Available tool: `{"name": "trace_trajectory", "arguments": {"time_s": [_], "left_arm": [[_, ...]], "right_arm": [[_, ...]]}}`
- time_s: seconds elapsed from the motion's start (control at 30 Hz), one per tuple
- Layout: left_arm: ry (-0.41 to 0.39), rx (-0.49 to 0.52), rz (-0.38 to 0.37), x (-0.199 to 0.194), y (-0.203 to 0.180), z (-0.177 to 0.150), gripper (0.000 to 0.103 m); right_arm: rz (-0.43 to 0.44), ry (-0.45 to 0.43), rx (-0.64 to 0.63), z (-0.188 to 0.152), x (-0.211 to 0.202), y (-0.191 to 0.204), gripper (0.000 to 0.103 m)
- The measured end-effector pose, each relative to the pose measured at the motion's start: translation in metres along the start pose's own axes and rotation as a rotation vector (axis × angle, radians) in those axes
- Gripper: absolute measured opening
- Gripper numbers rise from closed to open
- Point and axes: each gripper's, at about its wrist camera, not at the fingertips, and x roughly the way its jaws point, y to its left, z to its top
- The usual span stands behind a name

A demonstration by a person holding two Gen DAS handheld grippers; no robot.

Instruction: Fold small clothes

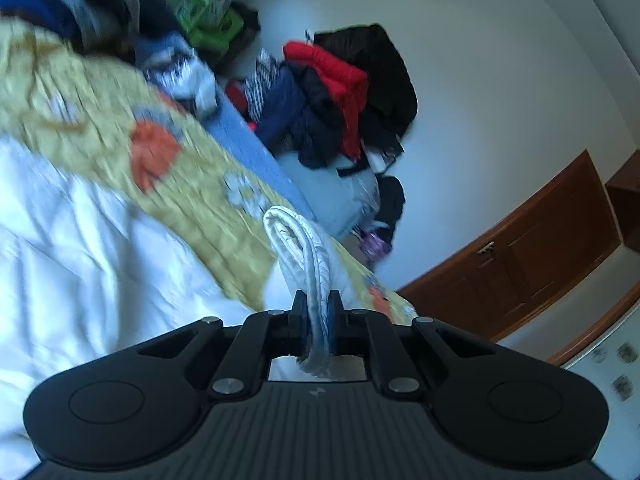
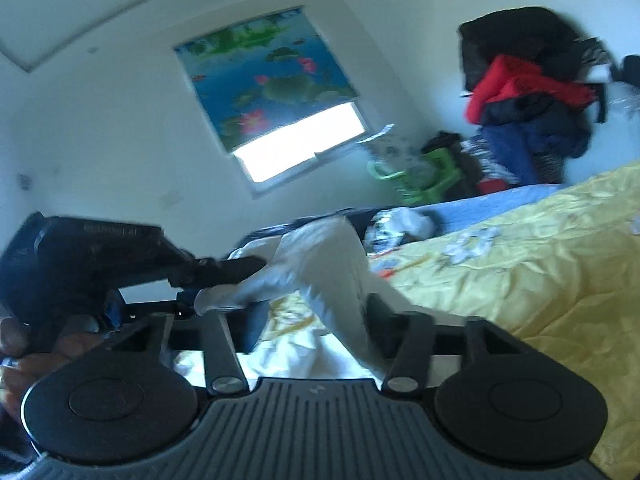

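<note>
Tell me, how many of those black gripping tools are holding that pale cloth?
1 for sure: the left gripper is shut on the pale garment, lifted above the yellow bedspread. The right gripper is open, with the cloth draped between its fingers.

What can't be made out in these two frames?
- Garment type: the white garment is bunched in the left gripper; motion blur in both views.
- Right gripper: jaws wide, grip on cloth unclear.
- Clothes pile: items overlap, blurred.
- Bedspread: cut off by frame edges.

garment [image 1: 298, 248]: white cloth | gripper [image 1: 316, 308]: matt black plastic | bedspread [image 1: 96, 120]: crinkled cloth
</note>
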Motion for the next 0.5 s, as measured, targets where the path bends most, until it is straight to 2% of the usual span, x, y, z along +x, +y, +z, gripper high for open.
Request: {"name": "trace_trajectory", "arguments": {"time_s": [0.1, 0.2, 0.27, 0.37, 0.5], "left_arm": [[-0.04, 0.008, 0.031, -0.033, 0.01, 0.011, 0.009], [-0.066, 0.015, 0.076, -0.064, 0.024, 0.021, 0.009], [-0.083, 0.028, 0.134, -0.083, 0.035, 0.023, 0.009], [-0.111, 0.023, 0.203, -0.112, 0.054, 0.021, 0.009], [-0.148, -0.009, 0.322, -0.145, 0.086, 0.016, 0.009]], "right_arm": [[0.076, 0.005, 0.059, 0.006, -0.009, -0.008, 0.067], [0.134, -0.038, 0.217, 0.011, -0.019, -0.026, 0.08], [0.155, -0.061, 0.319, 0.012, -0.022, -0.04, 0.081], [0.133, -0.085, 0.428, 0.01, -0.026, -0.058, 0.08], [0.078, -0.081, 0.487, 0.005, -0.024, -0.07, 0.08]]}}
